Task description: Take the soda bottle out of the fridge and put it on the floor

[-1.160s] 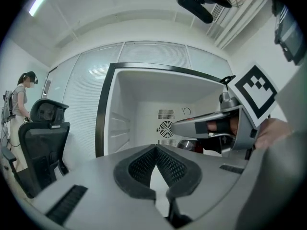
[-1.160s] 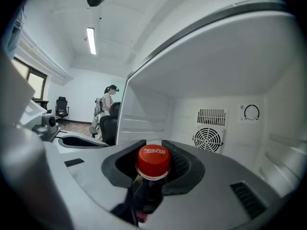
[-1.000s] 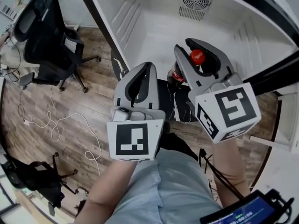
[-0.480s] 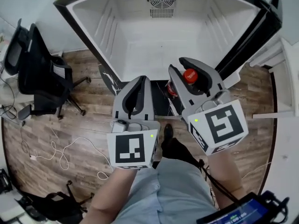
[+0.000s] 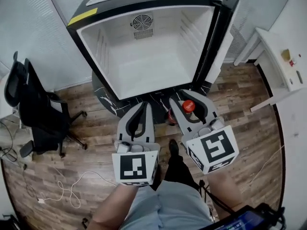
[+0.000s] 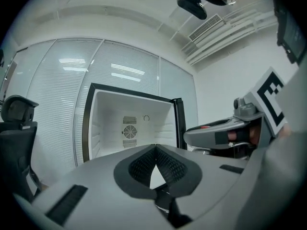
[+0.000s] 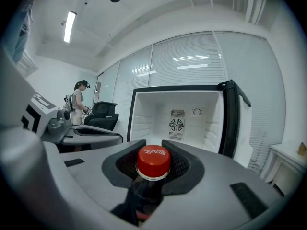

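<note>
My right gripper (image 5: 186, 105) (image 7: 152, 169) is shut on the neck of a dark soda bottle with a red cap (image 5: 188, 106) (image 7: 153, 162), held upright outside the fridge. The small black fridge (image 5: 144, 47) (image 7: 184, 121) (image 6: 129, 126) stands open ahead with a bare white inside. In the head view my left gripper (image 5: 139, 114) hovers beside the right one, to its left. In the left gripper view the left gripper (image 6: 156, 148) has its tips together and nothing held. The wooden floor (image 5: 96, 123) lies below both.
The fridge door (image 5: 224, 28) swings open at the right. A black office chair (image 5: 36, 114) stands at the left, and a white cable (image 5: 72, 190) trails on the floor. A white shelf (image 5: 278, 66) is at the right. A person (image 7: 76, 102) stands far off.
Both grippers have drawn back from the fridge, the right one carrying the bottle. The fridge now sits farther away and shows whole, with more floor in sight.
</note>
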